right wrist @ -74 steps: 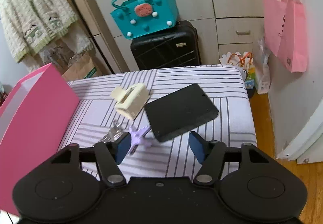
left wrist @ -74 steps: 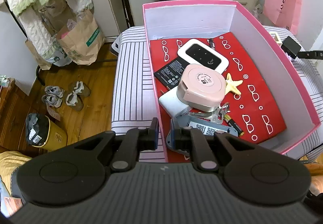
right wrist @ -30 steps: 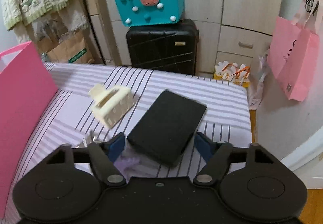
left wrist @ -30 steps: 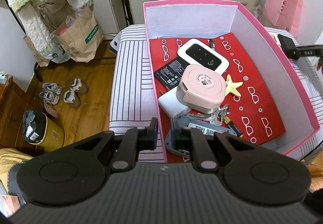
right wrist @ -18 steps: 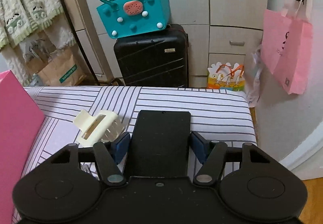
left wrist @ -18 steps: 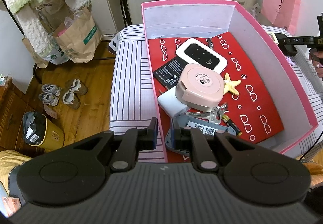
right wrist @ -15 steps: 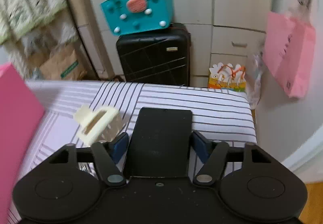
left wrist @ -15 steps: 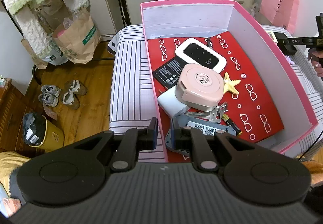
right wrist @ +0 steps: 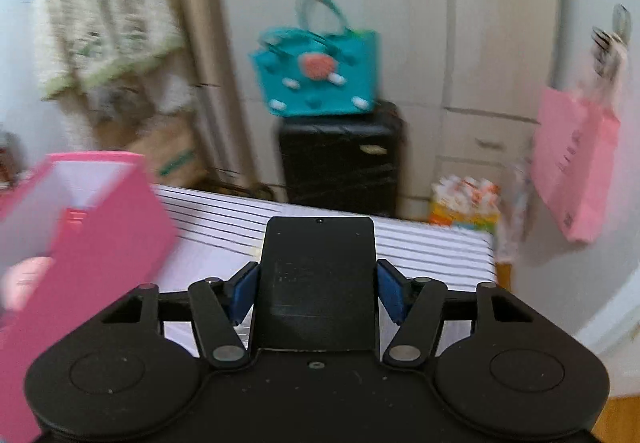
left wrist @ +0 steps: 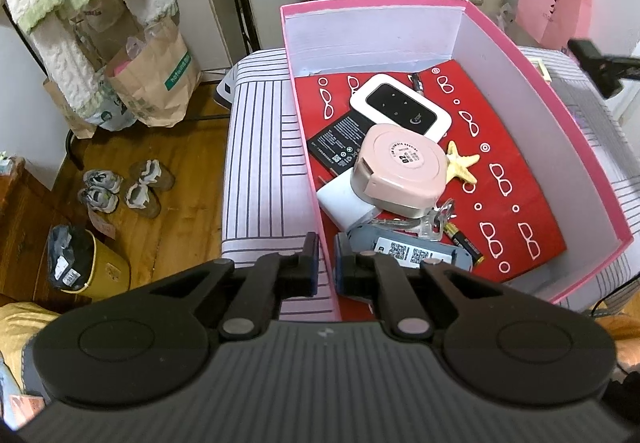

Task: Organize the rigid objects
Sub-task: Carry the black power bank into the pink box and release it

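Black slab (right wrist: 318,275), flat and rigid (perhaps a power bank or drive; its face is too dark to tell), sits lengthwise between the blue pads of the right gripper (right wrist: 318,291), whose jaws have just been closing and now press on its two long edges. It is lifted clear of the striped bed (right wrist: 432,247), with its far end pointing toward the black suitcase (right wrist: 340,159). The view is smeared by motion.

To the left stands the pink box (left wrist: 552,111), where the sorted things lie: a white router (left wrist: 400,109), a round pink case (left wrist: 402,171), a yellow starfish (left wrist: 460,163), a battery (left wrist: 464,243) and others on the red lining. The left gripper (left wrist: 326,267) has its jaws closed on the near left wall of the box, steadying it.

The step in hand looks like carrying the slab over the box's right wall. To do it well, I judge the slab should stay level and clear the pink rim before going down, since a clipped rim could twist it in the pads. The bare red patch at the right of the box floor looks the best landing place. Lower it flat, release only once it rests, and keep the box pinned meanwhile.
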Motion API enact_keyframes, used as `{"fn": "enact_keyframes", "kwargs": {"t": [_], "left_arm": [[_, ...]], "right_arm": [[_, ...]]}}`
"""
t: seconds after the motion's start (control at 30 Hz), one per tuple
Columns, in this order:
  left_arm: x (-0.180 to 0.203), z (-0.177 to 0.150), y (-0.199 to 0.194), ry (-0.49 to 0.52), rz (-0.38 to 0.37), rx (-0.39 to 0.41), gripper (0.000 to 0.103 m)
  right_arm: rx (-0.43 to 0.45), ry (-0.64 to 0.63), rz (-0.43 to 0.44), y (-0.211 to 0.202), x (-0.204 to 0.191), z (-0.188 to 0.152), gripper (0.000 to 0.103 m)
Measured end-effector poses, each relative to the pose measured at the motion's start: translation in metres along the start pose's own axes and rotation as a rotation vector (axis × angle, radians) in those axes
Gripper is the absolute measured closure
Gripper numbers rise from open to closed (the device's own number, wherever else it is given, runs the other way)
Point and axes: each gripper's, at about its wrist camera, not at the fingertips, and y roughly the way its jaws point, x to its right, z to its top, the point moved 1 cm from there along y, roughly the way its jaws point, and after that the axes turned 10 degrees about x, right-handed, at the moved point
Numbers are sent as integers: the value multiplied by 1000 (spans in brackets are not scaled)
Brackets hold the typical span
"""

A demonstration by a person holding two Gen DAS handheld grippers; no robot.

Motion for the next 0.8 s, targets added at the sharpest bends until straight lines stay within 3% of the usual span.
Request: {"fn": "enact_keyframes", "kwargs": {"t": [0.23, 0.4, 0.57, 0.8], "left_arm": [[2, 2, 0, 18, -8, -4, 95], [1, 2, -3, 16, -19, 5, 95], [0, 0, -5, 14, -25, 21, 95], [3, 0, -5, 53, -26, 19, 95]], "right_arm": [[33, -94, 345, -52, -85, 34, 36], [-45, -239, 544, -56, -152, 47, 36], [-149, -393, 602, -30, -204, 38, 36], [-338, -498, 605, 7, -225, 18, 36]]}}
